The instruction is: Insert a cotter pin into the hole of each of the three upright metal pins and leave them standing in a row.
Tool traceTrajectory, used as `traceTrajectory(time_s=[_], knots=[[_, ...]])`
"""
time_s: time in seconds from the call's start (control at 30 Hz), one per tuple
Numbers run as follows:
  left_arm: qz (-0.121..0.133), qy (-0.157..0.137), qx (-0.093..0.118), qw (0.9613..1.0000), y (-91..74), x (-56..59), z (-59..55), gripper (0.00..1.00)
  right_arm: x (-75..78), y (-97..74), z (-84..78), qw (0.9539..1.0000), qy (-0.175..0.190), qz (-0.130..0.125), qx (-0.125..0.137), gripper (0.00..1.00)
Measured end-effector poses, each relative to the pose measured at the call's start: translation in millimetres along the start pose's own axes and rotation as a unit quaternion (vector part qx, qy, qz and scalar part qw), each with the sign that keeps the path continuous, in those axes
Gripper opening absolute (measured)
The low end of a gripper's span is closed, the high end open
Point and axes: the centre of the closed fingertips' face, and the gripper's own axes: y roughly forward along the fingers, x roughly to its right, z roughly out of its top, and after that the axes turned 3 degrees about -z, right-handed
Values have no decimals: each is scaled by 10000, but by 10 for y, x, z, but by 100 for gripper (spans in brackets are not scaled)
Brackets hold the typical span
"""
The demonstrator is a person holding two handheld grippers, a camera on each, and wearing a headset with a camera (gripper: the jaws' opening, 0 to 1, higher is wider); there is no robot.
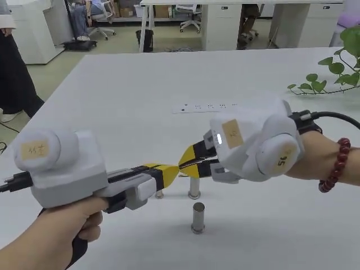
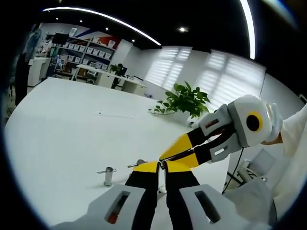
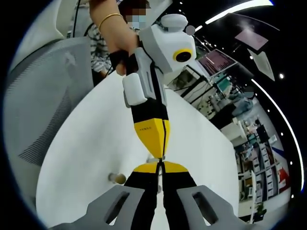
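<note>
Both grippers meet tip to tip in the air, just above the pins. The left gripper (image 1: 175,168) points right, roughly level. The right gripper (image 1: 183,163) comes in from the right, nose tilted slightly down. Both pairs of jaws are closed at the tips. Whether a cotter pin is pinched there is too small to tell.

Likely reason for the pose: a hand-over or re-grip of a cotter pin, done over the work so the way to a hole is short.

Three pins stand upright on the table (image 1: 140,95): near pin (image 1: 198,218), middle pin (image 1: 194,189), and left pin (image 1: 160,194), partly under the left jaws. The near pin sits forward of the other two, so there is no row yet.

In the left gripper view, a thin sliver (image 2: 100,171) sticks sideways from one pin's top, probably a seated cotter pin.

The left hand (image 1: 53,236) holds its handle low, and the right wrist (image 1: 315,160) is bent inward.
</note>
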Motion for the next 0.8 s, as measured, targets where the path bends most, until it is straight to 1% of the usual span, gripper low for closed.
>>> traceTrajectory(time_s=[0.1, 0.23, 0.27, 0.4, 0.5, 0.57, 0.6, 0.63, 0.67, 0.73, 0.8], knots=[[13, 104, -7, 9999, -4, 1, 0, 2, -1, 2, 4, 10000, 0, -3, 1, 2], [18, 143, -45, 9999, -7, 5, -18, 1, -21, 7, 3, 9999, 91, 48, -13, 2], [10, 208, -53, 9998, -9, 7, -20, 1, -22, 7, 3, 9999, 109, 51, -6, 2], [10, 275, -60, 9996, -17, 11, -22, 1, -31, 11, 4, 9994, 308, 107, 67, 4], [33, 387, -80, 9992, -21, 6, -29, 1, -45, 17, 7, 9982, 566, 151, 163, 4], [62, 484, -123, 9987, -30, -12, -44, 1, -48, 14, 6, 9965, 791, 156, 215, 6], [82, 537, -150, 9984, -35, -25, -55, 1, -56, 9, 13, 9946, 982, 184, 277, 7], [93, 589, -171, 9981, -38, -38, -65, 1, -52, 4, 15, 9934, 1090, 186, 315, 7], [124, 679, -209, 9974, -44, -59, -81, 1, -47, -6, 8, 9912, 1261, 197, 352, 7], [139, 805, -265, 9963, -57, -67, -106, 1, -49, -19, 5, 9870, 1529, 250, 418, 8], [145, 933, -311, 9950, -71, -68, -132, 1, -51, -40, -8, 9807, 1866, 315, 491, 10]])
